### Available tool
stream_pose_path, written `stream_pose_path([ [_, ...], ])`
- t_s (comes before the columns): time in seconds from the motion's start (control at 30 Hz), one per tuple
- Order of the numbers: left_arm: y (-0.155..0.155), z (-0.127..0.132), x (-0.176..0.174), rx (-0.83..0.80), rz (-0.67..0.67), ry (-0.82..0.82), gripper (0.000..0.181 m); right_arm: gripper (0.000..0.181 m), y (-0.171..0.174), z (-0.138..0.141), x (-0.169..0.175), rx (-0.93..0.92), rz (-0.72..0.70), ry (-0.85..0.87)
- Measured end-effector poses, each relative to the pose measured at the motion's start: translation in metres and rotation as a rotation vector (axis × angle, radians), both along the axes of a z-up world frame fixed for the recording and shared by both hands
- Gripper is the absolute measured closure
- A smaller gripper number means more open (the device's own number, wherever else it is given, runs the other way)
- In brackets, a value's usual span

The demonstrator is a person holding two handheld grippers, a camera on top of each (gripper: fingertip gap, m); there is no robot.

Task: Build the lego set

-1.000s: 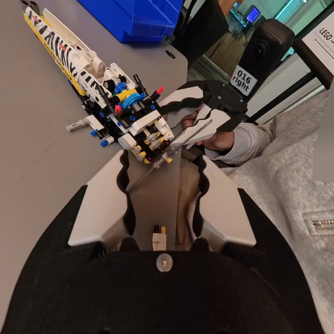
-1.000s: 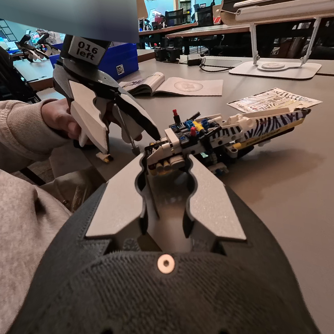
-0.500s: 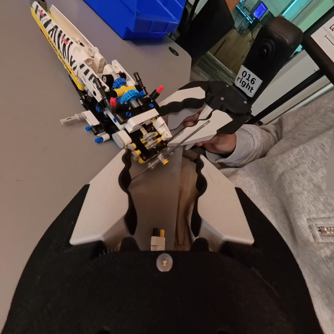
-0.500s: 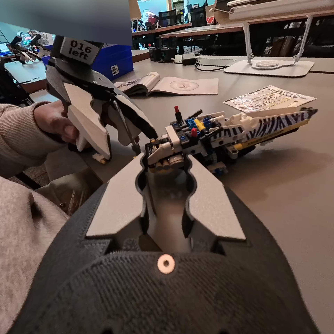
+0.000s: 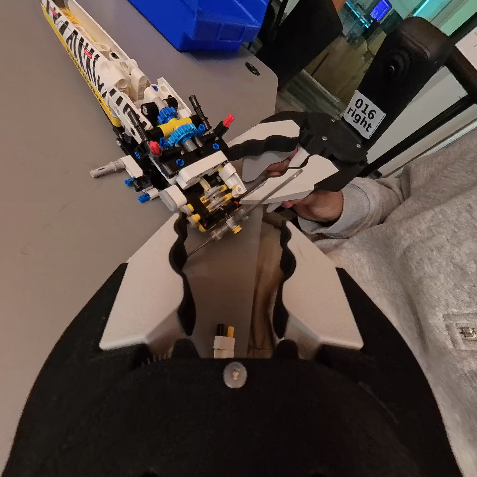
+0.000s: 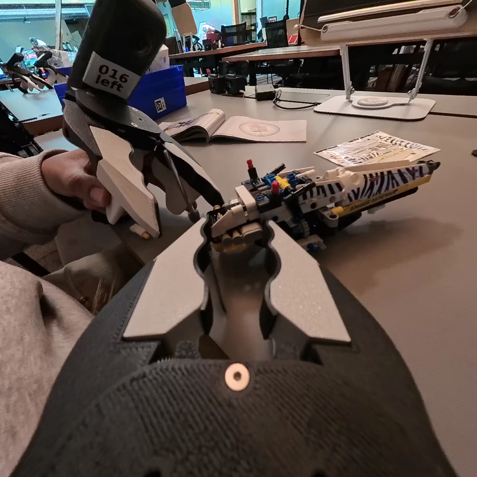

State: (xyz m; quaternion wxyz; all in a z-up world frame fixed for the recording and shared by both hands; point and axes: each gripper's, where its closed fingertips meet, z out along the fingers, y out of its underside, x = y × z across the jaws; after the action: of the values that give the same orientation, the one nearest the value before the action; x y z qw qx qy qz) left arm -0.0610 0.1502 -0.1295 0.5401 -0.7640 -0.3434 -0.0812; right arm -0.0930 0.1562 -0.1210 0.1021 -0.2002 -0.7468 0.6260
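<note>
The zebra-striped white, yellow and black lego model [image 5: 165,144] lies on the grey table [image 5: 51,232]. My right gripper [image 6: 236,229] is shut on the model's rear end [image 6: 240,227]; it also shows in the left wrist view [image 5: 236,178]. My left gripper [image 5: 232,227] is open and empty, just behind the model's rear, and also shows in the right wrist view [image 6: 185,216]. A thin metal rod [image 5: 271,191] with a grey connector [image 5: 227,227] sticks out of the rear between the left fingers. A small white piece with yellow and black pins [image 5: 224,340] lies on the table under the left gripper.
A blue bin [image 6: 160,87] stands at the back. An open instruction booklet [image 6: 232,126], a sticker sheet [image 6: 374,152] and a white stand base [image 6: 374,105] lie beyond the model. The table edge [image 5: 258,271] runs right beside the grippers, with the person's grey sleeve [image 5: 361,206] past it.
Almost nothing has changed. My left gripper has edged slightly closer to the model's rear. My right gripper keeps its hold on the model.
</note>
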Motion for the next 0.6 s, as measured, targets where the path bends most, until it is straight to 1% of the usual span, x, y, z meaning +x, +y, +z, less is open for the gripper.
stream_pose_path([
  [0.1,0.0,0.0,-0.002,-0.02,0.003,0.027,0.108,0.142,-0.001,0.001,-0.002,-0.028,-0.003,-0.026],
  [0.2,0.001,0.0,-0.002,-0.007,0.004,0.008,0.108,0.139,0.0,-0.002,0.001,0.001,0.029,-0.014],
  [0.3,-0.001,0.0,-0.003,-0.004,0.027,0.004,0.108,0.123,0.006,-0.008,0.004,0.052,0.058,-0.041],
  [0.4,-0.005,0.0,-0.008,-0.025,0.098,0.037,0.105,0.12,0.016,-0.006,0.004,0.061,0.063,-0.028],
  [0.5,-0.005,-0.001,-0.016,-0.068,0.217,0.072,0.1,0.121,0.024,-0.009,-0.003,0.085,0.033,-0.003],
  [0.6,-0.002,-0.007,-0.021,-0.114,0.342,0.076,0.095,0.123,0.021,-0.013,-0.003,0.096,0.043,-0.016],
])
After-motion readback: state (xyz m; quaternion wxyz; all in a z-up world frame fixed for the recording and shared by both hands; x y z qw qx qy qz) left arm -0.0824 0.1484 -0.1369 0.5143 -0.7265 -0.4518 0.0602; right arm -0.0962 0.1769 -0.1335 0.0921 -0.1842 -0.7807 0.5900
